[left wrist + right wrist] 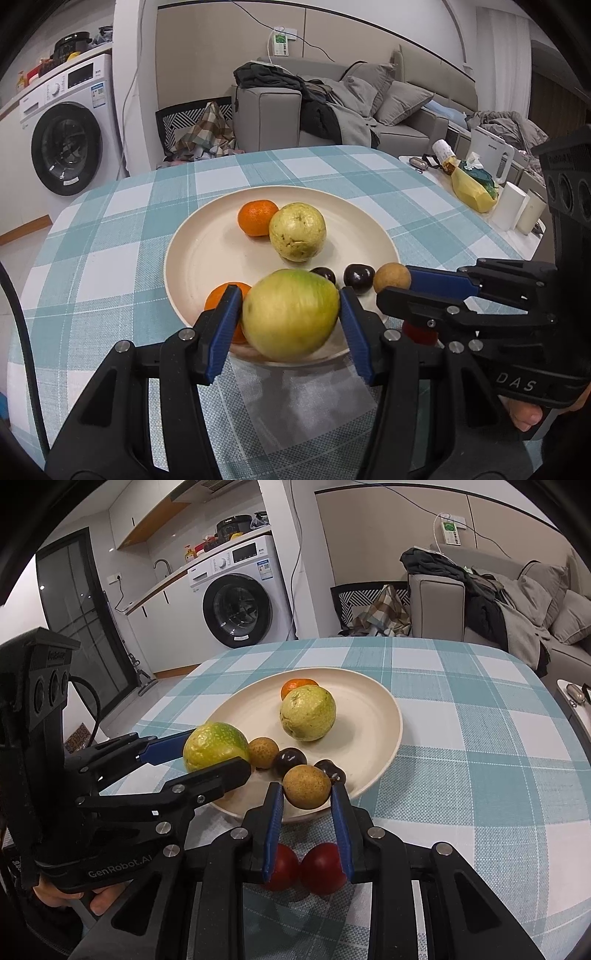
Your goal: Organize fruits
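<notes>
A cream plate (pixel 207 251) (pixel 373 716) sits on the checked tablecloth. My left gripper (pixel 290 314) (pixel 207 753) is shut on a large green-yellow citrus (pixel 290 314) (pixel 214 744) over the plate's near rim. My right gripper (pixel 306 788) (pixel 399 286) is shut on a small tan longan (pixel 306 786) (pixel 391 277) at the plate's edge. On the plate lie a yellow guava (pixel 297 232) (pixel 307 713), a mandarin (pixel 256 217) (pixel 297 685), a second orange (pixel 221 295), two dark round fruits (pixel 357 277) (pixel 290 760) and another longan (pixel 263 752).
Two red fruits (pixel 321 867) lie on the cloth under my right gripper. A side table with a kettle (pixel 491 151), a yellow bag and white cups stands to the right. A washing machine (pixel 236 598) and a sofa (pixel 369 110) are behind the table.
</notes>
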